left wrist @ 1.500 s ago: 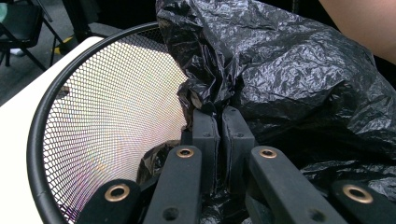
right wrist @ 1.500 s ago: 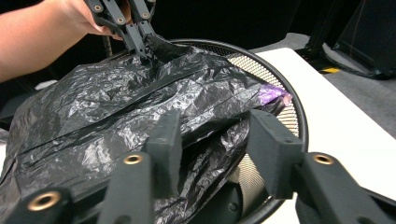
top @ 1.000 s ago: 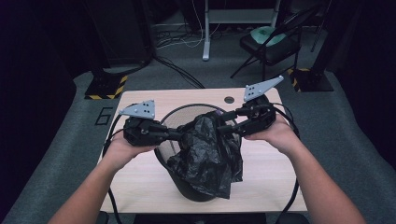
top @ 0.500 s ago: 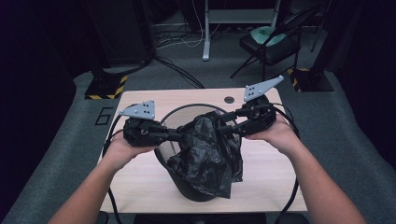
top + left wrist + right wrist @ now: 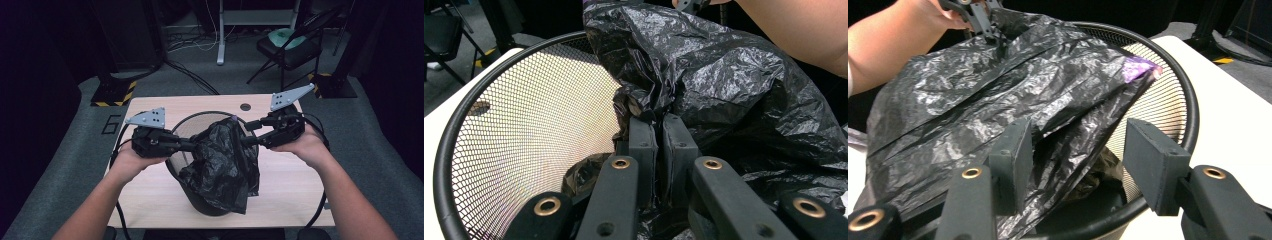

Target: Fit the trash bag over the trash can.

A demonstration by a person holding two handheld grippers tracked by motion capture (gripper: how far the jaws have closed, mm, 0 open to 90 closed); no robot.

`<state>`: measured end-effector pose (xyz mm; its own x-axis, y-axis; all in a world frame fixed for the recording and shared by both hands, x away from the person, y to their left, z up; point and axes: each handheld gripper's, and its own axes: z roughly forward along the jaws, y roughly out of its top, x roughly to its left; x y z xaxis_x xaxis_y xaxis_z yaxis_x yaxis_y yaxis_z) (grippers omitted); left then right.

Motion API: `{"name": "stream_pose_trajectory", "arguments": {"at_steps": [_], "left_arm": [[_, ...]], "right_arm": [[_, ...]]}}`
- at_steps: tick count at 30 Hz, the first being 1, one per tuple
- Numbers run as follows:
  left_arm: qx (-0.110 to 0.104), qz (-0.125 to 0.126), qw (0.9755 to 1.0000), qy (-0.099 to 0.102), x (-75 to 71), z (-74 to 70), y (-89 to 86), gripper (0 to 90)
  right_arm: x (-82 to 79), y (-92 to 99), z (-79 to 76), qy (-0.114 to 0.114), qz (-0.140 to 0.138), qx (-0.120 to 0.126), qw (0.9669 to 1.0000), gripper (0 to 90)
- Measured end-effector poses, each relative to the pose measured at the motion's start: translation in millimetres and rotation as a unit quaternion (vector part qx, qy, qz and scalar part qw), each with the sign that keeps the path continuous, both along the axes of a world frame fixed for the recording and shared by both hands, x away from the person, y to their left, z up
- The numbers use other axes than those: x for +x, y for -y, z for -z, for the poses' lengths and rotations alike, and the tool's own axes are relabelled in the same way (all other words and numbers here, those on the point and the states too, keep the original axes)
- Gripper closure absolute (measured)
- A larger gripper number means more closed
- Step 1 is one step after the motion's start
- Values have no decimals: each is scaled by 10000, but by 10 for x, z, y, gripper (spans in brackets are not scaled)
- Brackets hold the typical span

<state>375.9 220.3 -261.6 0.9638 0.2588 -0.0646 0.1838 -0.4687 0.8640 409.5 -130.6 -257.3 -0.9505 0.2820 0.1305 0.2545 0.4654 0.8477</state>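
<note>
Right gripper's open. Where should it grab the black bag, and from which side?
Probably the loose bag edge draped over the mesh bin's rim, between the right gripper jaws. Come from outside the bin, opposite the left gripper, which pinches a fold. That edge hangs thin and free, so parted jaws can straddle it.

We read one mark: a large digit "6" (image 5: 111, 123) on the grey floor (image 5: 65, 165) just left of the table (image 5: 165, 102). Nothing else legible to us.
</note>
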Motion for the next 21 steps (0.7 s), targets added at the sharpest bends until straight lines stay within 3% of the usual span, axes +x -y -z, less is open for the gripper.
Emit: {"name": "stream_pose_trajectory", "arguments": {"at_steps": [9,12,21], "left_arm": [[-10,28,10000,17,-15,-5,-18,845],[-3,35,10000,25,-21,-4,-14,845],[-9,55,10000,18,-22,1,-4,843]], "right_arm": [[82,103,4,-52,264,122,9996,442],[113,82,9,-12,311,50,9995,445],[204,-54,73,-115,200,38,9997,427]]}}
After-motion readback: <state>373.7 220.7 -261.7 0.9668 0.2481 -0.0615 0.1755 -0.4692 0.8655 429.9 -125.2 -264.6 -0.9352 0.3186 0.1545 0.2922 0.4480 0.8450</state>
